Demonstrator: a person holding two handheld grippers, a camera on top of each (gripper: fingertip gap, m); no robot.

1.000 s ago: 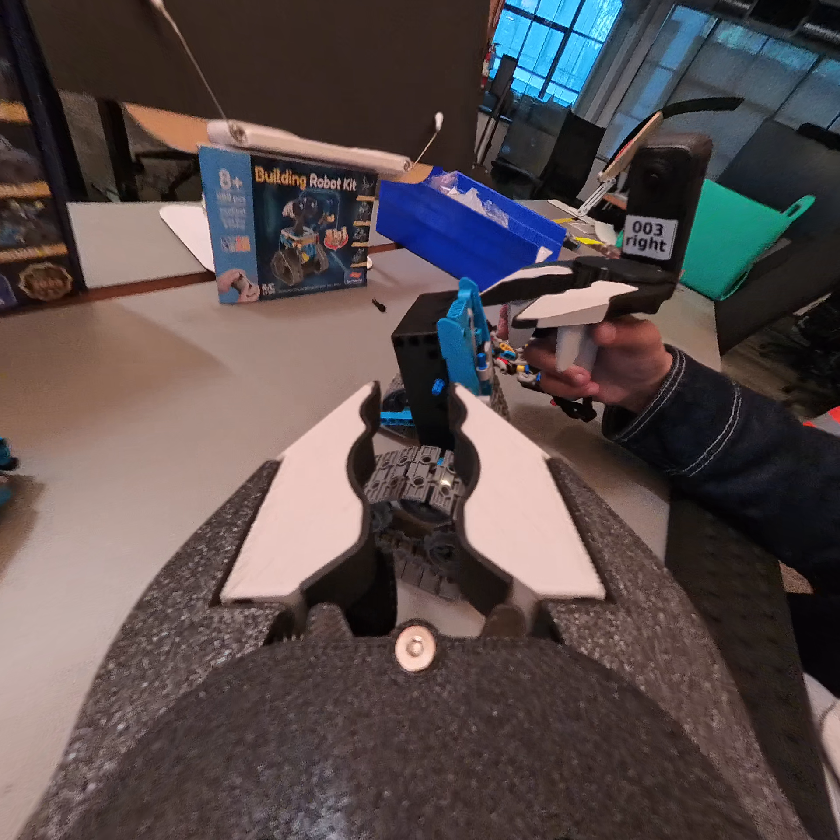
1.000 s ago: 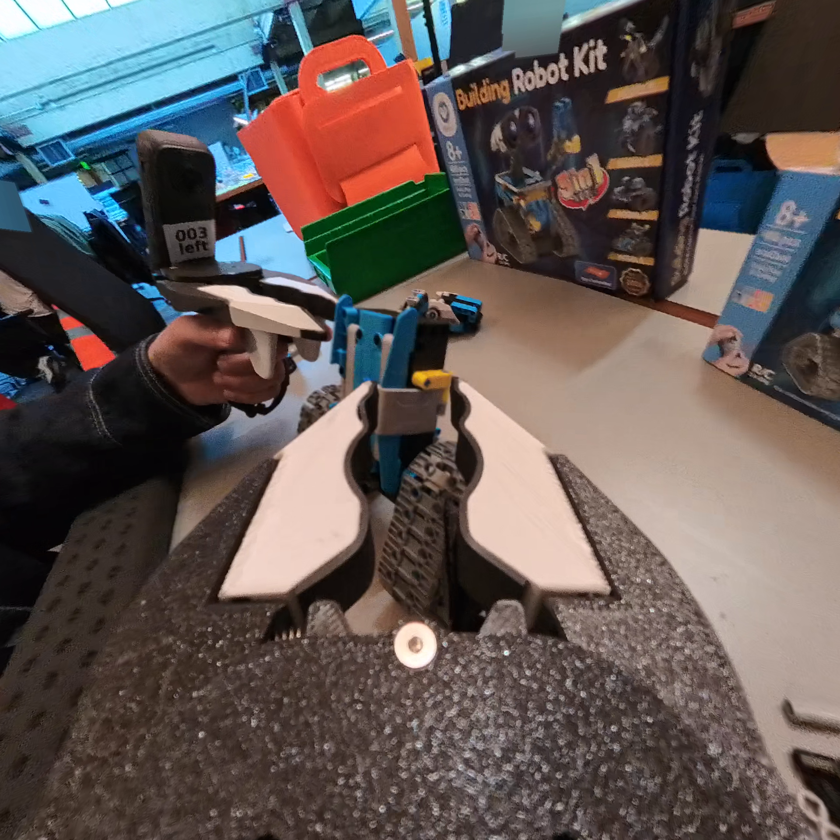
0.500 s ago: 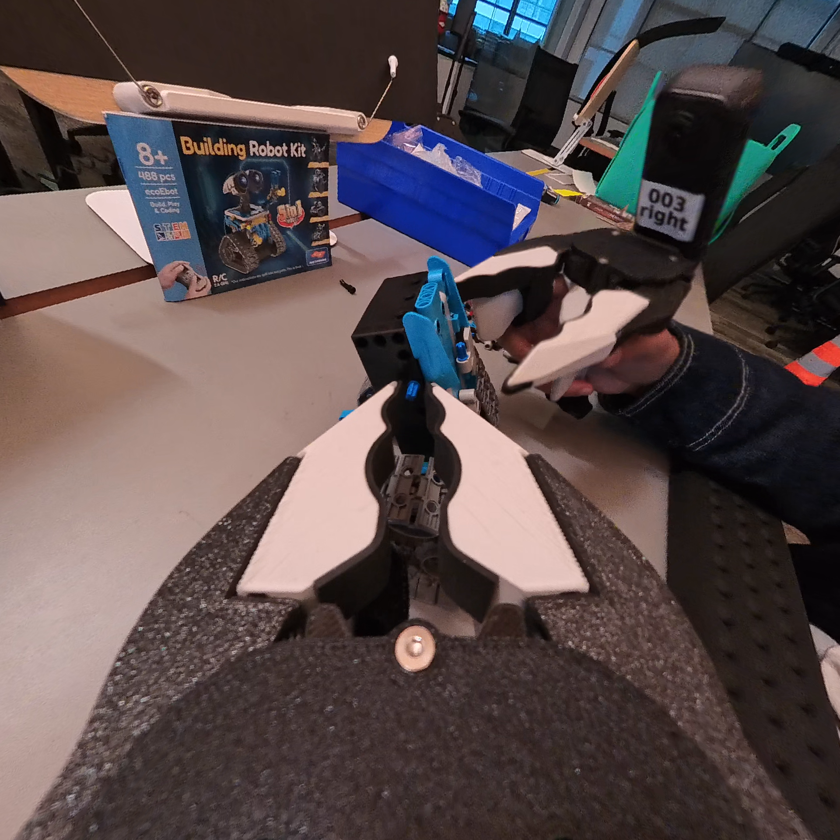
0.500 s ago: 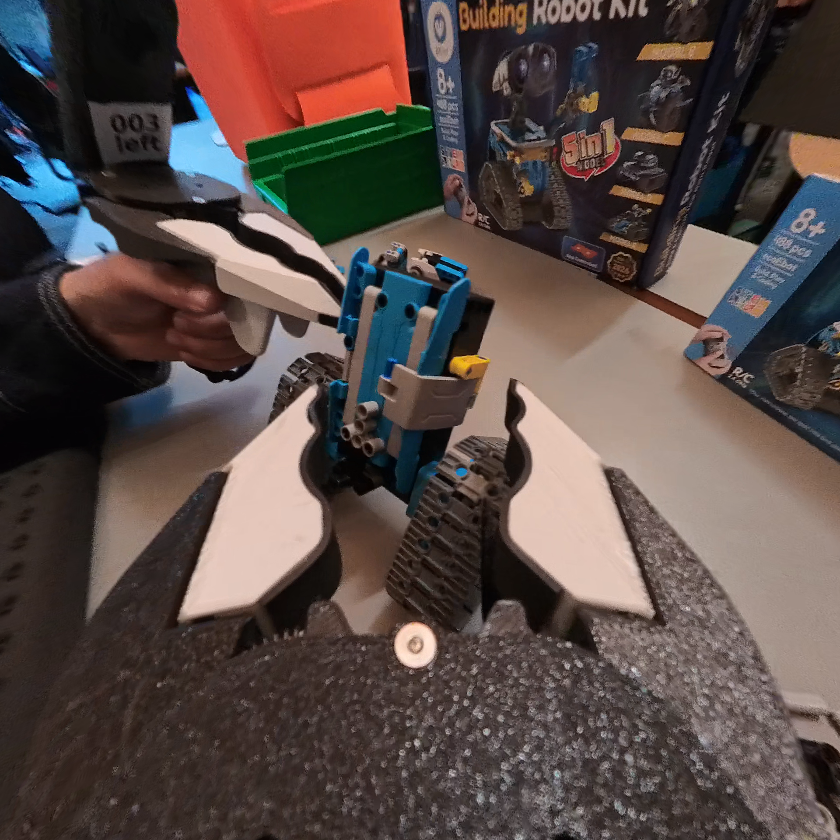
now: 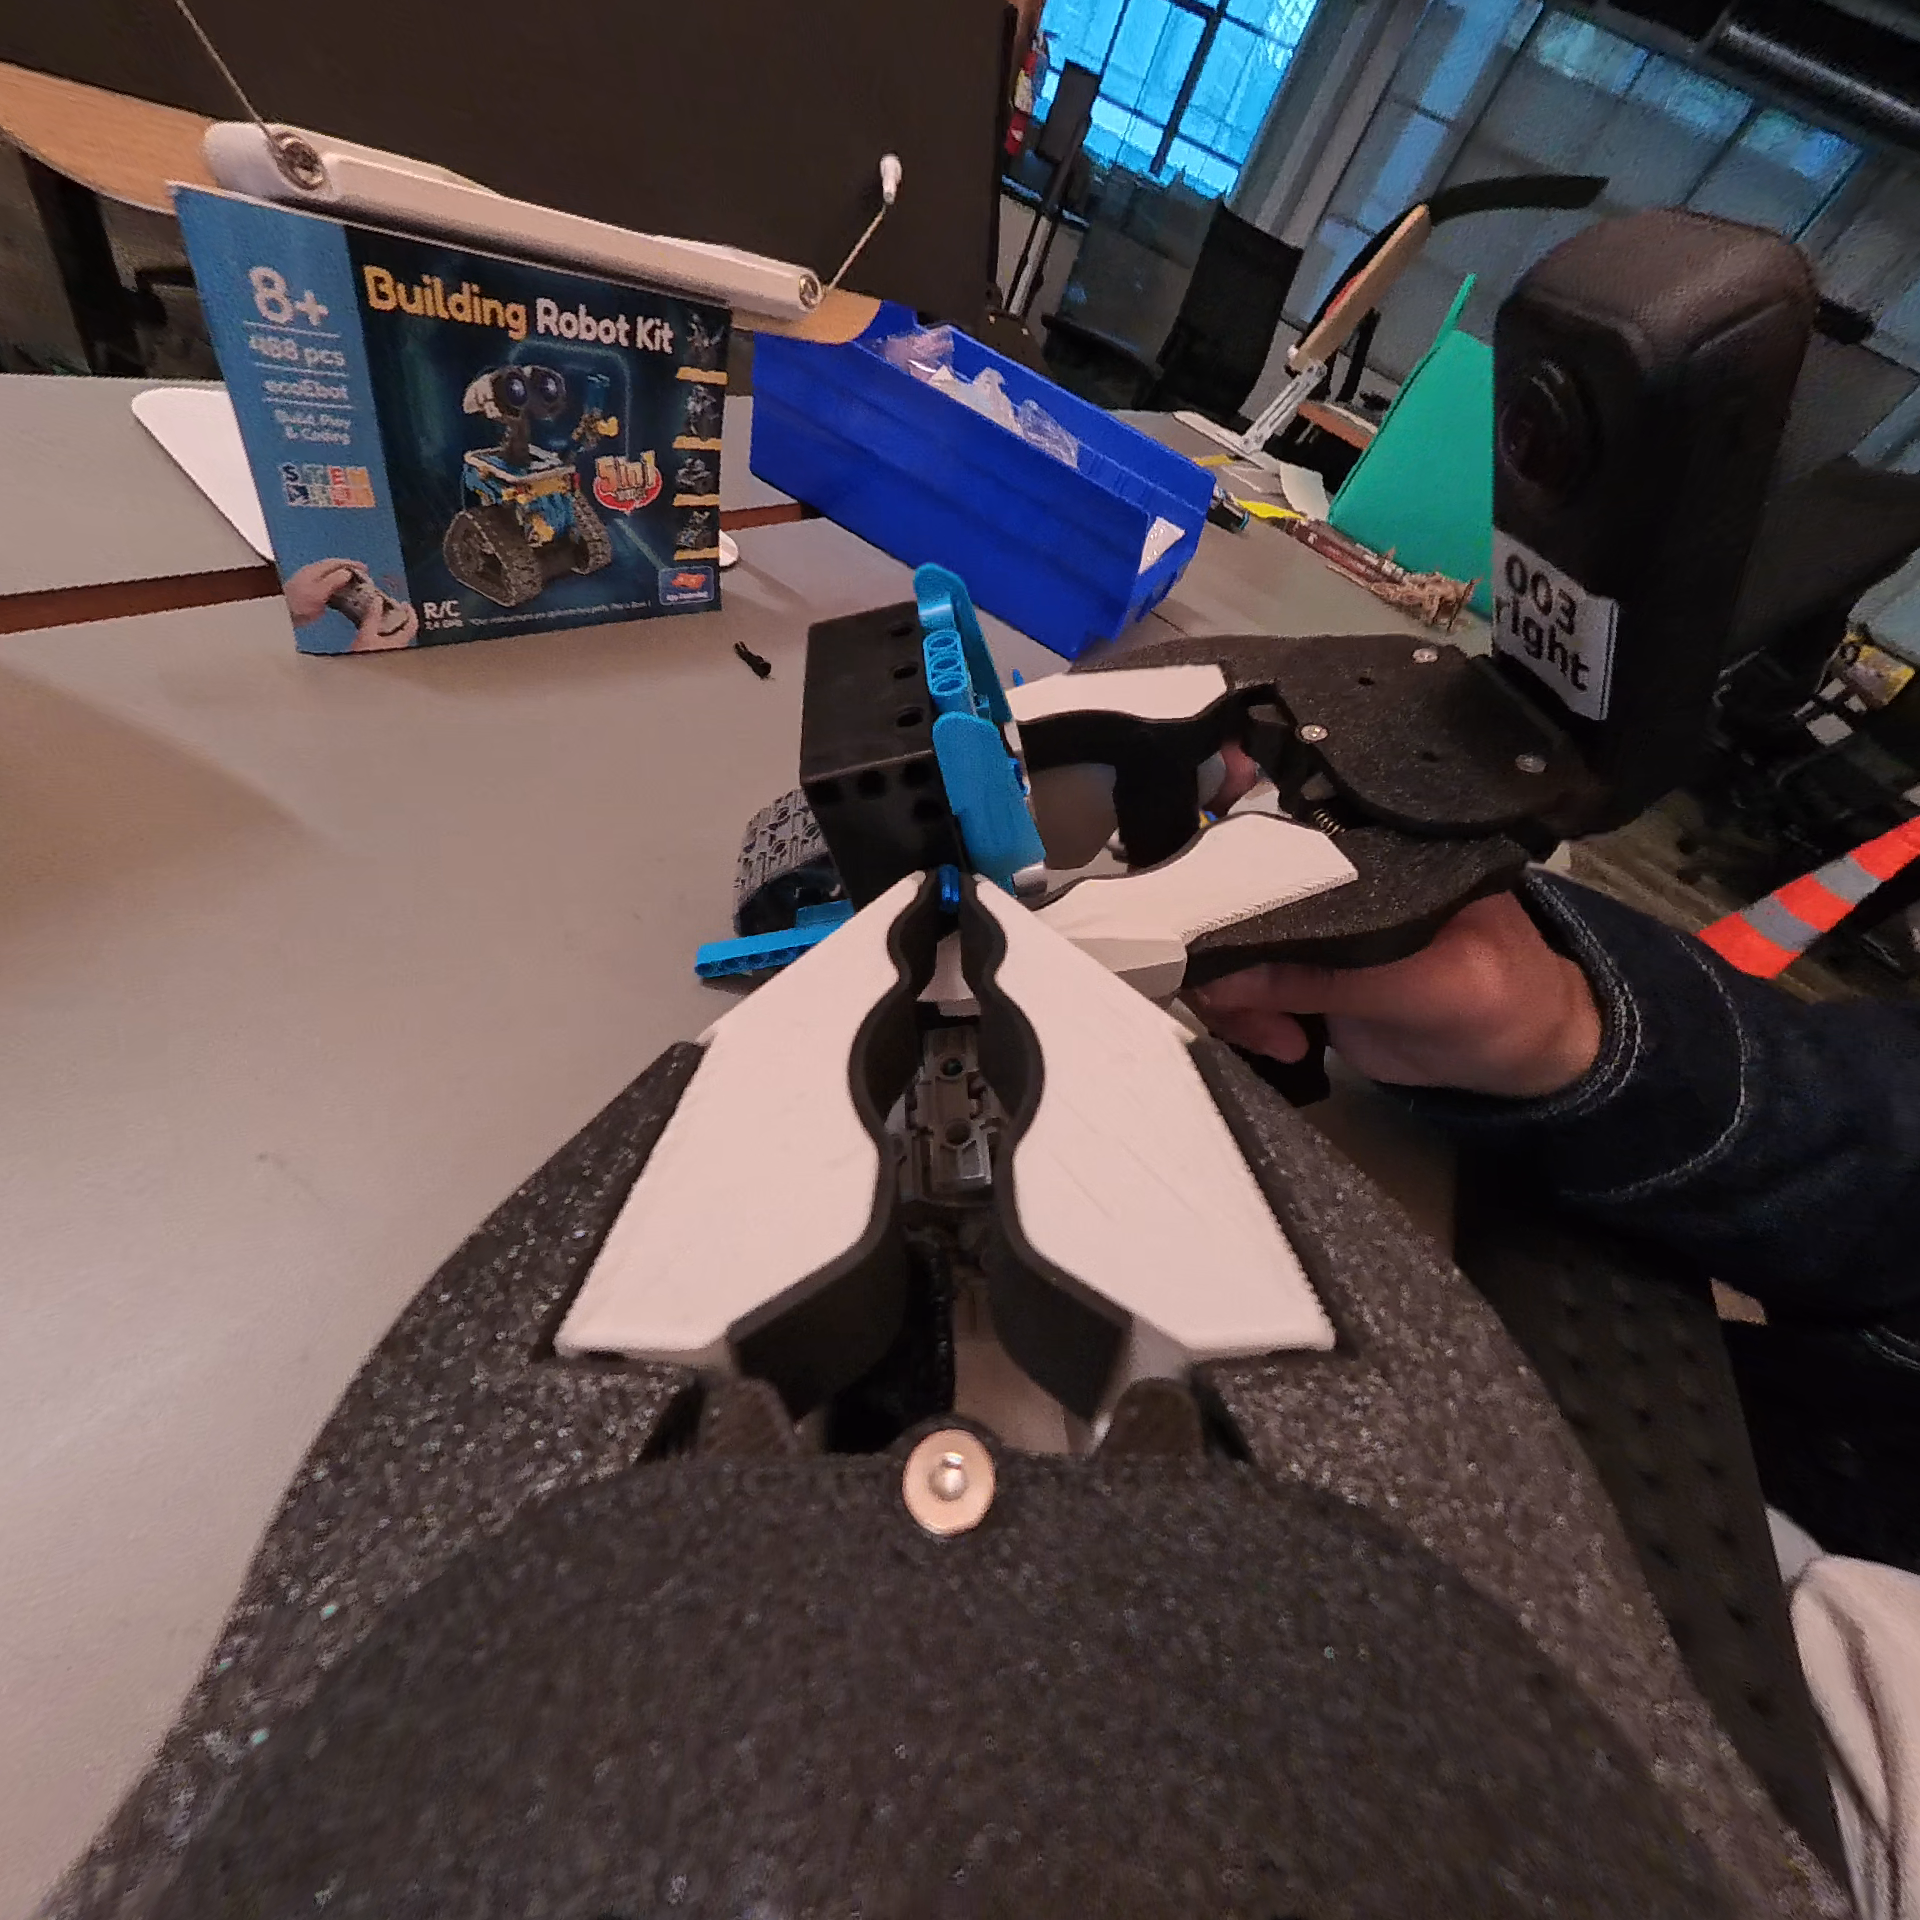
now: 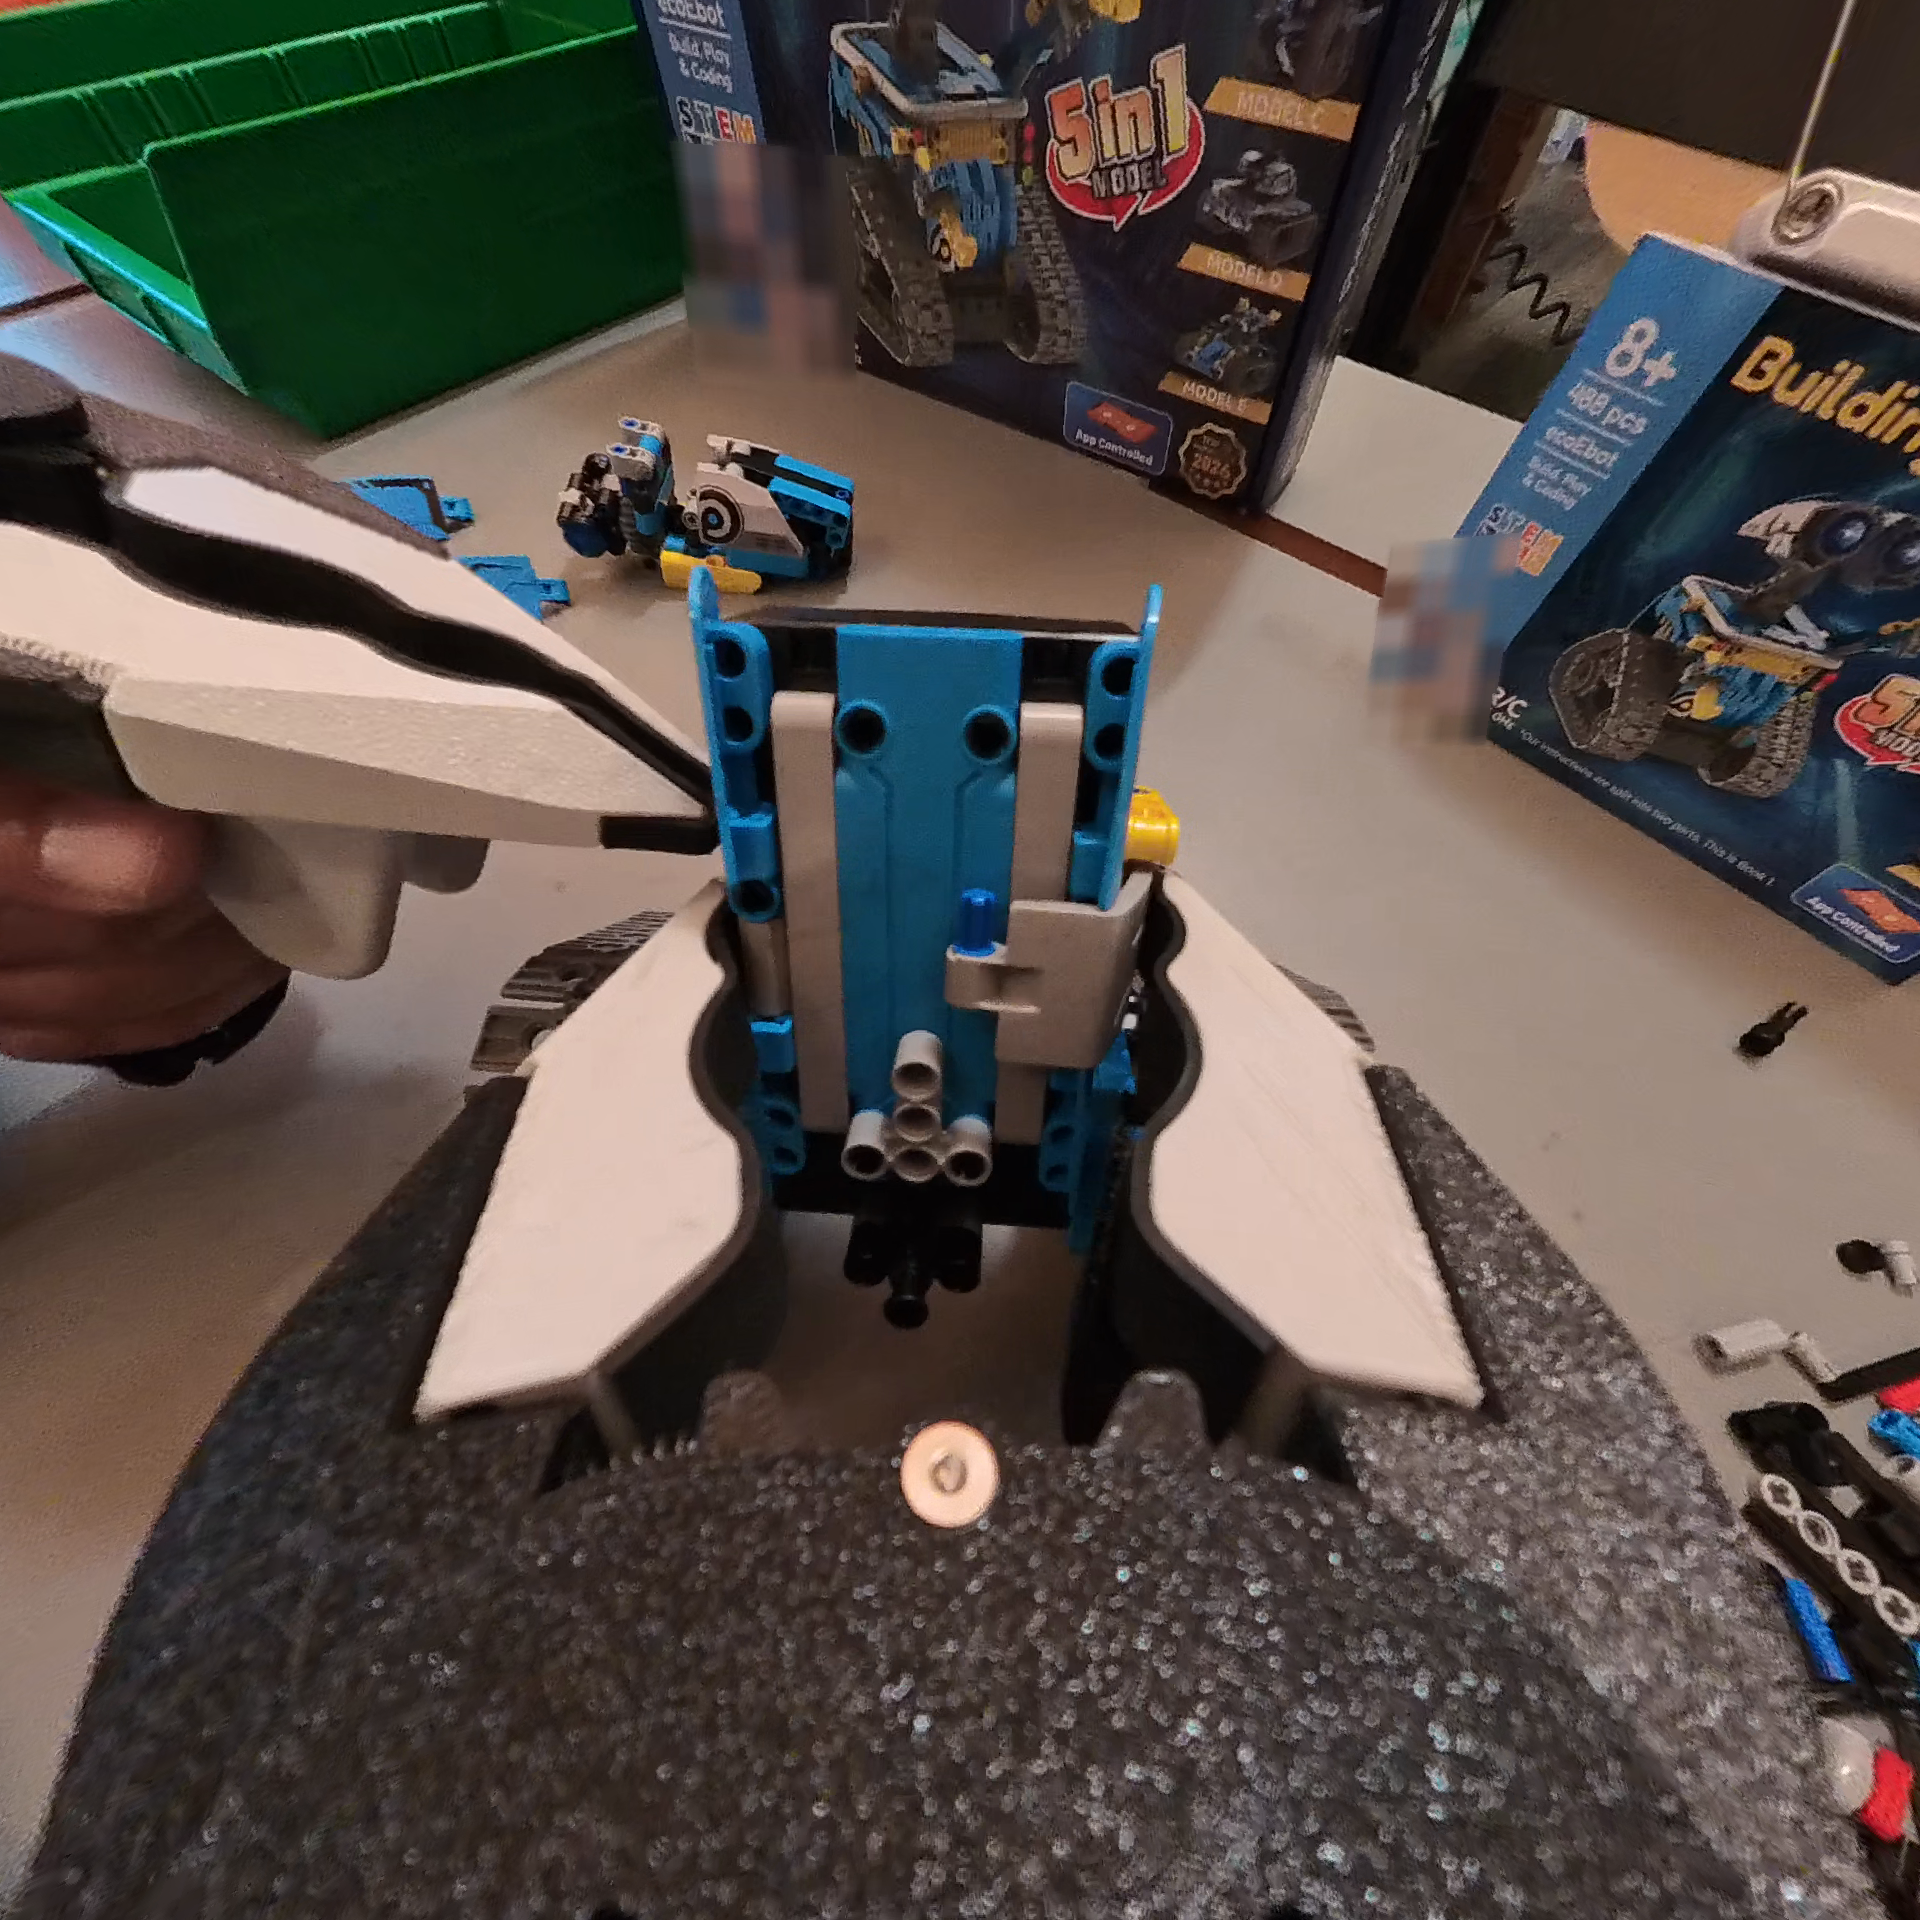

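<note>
A blue, grey and black robot model (image 6: pixel 914 831) with grey tracks stands on the grey table (image 6: pixel 1455 935). My right gripper (image 6: pixel 935 894) holds its body from the front, one finger pressed against each side. My left gripper (image 5: pixel 948 904) is closed to a narrow slit, its tips pinching a small blue part on the model's (image 5: pixel 873 727) side edge. In the right wrist view the left gripper (image 6: pixel 686 821) comes in from the left and touches the model's blue side beam. In the left wrist view the right gripper (image 5: pixel 1039 800) comes in from the right, held by a hand (image 5: pixel 1403 1008).
Two kit boxes (image 6: pixel 1039 208) (image 6: pixel 1714 582) and a green bin (image 6: pixel 364 208) stand behind the model. A small blue sub-assembly (image 6: pixel 717 509) lies beyond it, and loose parts (image 6: pixel 1829 1455) lie at the right. A blue bin (image 5: pixel 977 488) and a kit box (image 5: pixel 468 436) stand at the back. My hands' fingertips stand some 5 cm from each other.
My right gripper let go of the model's lower front, opened wide, then closed around the body's sides. My left gripper narrowed from around the track to a pinch on the side edge.
</note>
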